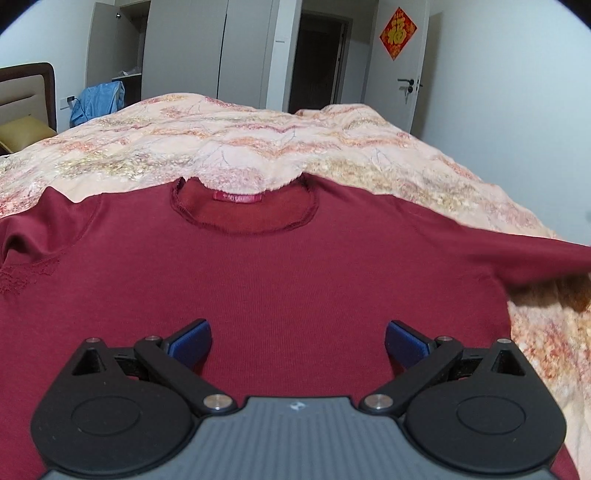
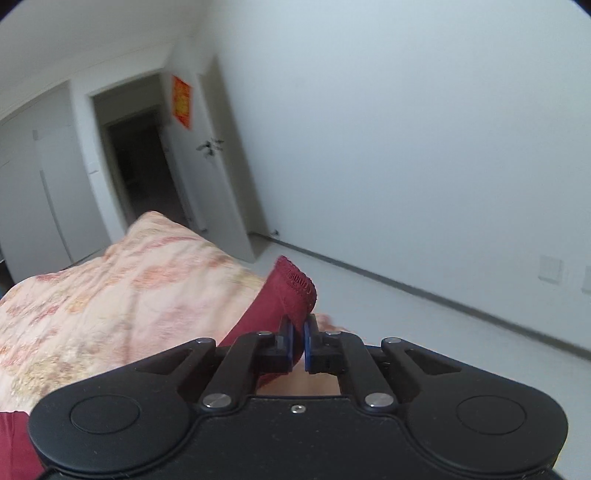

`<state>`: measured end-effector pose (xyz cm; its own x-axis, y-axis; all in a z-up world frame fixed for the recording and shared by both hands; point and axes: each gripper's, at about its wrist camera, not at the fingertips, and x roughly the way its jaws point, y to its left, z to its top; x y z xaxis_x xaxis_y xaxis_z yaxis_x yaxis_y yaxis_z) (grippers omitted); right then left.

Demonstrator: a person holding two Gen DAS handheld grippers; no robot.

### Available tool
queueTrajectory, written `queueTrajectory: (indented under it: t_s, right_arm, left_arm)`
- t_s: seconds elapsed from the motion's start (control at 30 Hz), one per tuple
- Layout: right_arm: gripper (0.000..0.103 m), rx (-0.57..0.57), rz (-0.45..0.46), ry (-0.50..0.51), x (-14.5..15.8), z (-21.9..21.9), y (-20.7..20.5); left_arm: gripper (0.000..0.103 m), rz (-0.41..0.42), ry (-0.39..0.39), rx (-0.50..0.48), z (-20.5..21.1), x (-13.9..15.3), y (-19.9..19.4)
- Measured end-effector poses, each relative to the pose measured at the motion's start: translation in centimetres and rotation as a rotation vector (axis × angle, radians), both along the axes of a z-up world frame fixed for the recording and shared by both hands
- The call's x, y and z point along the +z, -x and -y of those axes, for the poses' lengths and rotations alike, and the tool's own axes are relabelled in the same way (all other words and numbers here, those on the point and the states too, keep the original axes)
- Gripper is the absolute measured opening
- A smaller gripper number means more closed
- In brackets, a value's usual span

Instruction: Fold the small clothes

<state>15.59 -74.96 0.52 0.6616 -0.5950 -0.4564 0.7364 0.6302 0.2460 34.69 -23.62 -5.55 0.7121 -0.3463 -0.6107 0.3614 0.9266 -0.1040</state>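
A dark red long-sleeved shirt [image 1: 266, 269] lies flat, front up, on the floral bedspread [image 1: 258, 136], collar away from me. My left gripper [image 1: 298, 341] is open over the shirt's lower body, its blue pads [image 1: 192, 343] apart and holding nothing. The shirt's right sleeve [image 1: 517, 258] stretches off to the right and is lifted off the bed. My right gripper [image 2: 299, 341] is shut on that sleeve's cuff [image 2: 295, 288], held up beside the bed edge. The left sleeve [image 1: 26, 254] lies bunched at the left.
The bedspread [image 2: 110, 295] covers the whole bed. A headboard and yellow pillow [image 1: 22, 129] are far left, blue clothes [image 1: 96, 99] by the wardrobe. An open doorway [image 1: 317, 62] and a white door with a red decoration [image 1: 397, 33] stand behind. Bare floor [image 2: 406, 325] lies right of the bed.
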Motion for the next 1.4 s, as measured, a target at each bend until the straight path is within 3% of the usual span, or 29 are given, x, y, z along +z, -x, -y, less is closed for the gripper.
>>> queueTrajectory:
  t_s: [0.13, 0.27, 0.5, 0.67, 0.83, 1.03, 1.23, 1.33, 1.4]
  right_arm:
    - [0.005, 0.035, 0.011, -0.01, -0.1, -0.6, 0.0]
    - [0.005, 0.165, 0.073, 0.085, 4.4, -4.9, -2.3]
    - [0.005, 0.531, 0.203, 0.186, 12.6, -17.7, -8.2]
    - [0.005, 0.783, 0.236, 0.183, 13.9, -28.5, -13.0]
    - [0.005, 0.967, 0.17, 0.179, 11.0, -39.2, -17.1]
    - [0.005, 1.118, -0.02, 0.225, 4.1, -50.7, -20.2]
    - [0.008, 1.204, -0.201, 0.245, -2.3, -56.0, -20.6]
    - [0.026, 1.248, -0.224, 0.248, -3.5, -56.3, -19.4]
    - [0.048, 1.268, -0.213, 0.242, -3.4, -55.6, -18.8]
  left_arm:
    - [0.103, -0.009, -0.027, -0.007, 0.4, 0.4, 0.0]
    - [0.103, -0.023, 0.026, -0.007, -1.1, 2.5, 0.4]
    - [0.103, 0.008, 0.096, 0.055, -6.0, 6.9, 1.0]
    - [0.103, 0.048, 0.124, 0.138, -11.2, 8.8, 1.2]
    - [0.103, 0.078, 0.114, 0.259, -17.0, 9.3, 1.2]
    - [0.103, 0.056, 0.09, 0.376, -22.7, 7.7, 1.0]
    - [0.103, 0.017, 0.073, 0.41, -25.5, 5.3, 1.6]
    - [0.103, 0.016, 0.082, 0.409, -25.5, 4.8, 1.4]
    - [0.103, 0.022, 0.097, 0.405, -25.0, 4.9, 1.3]
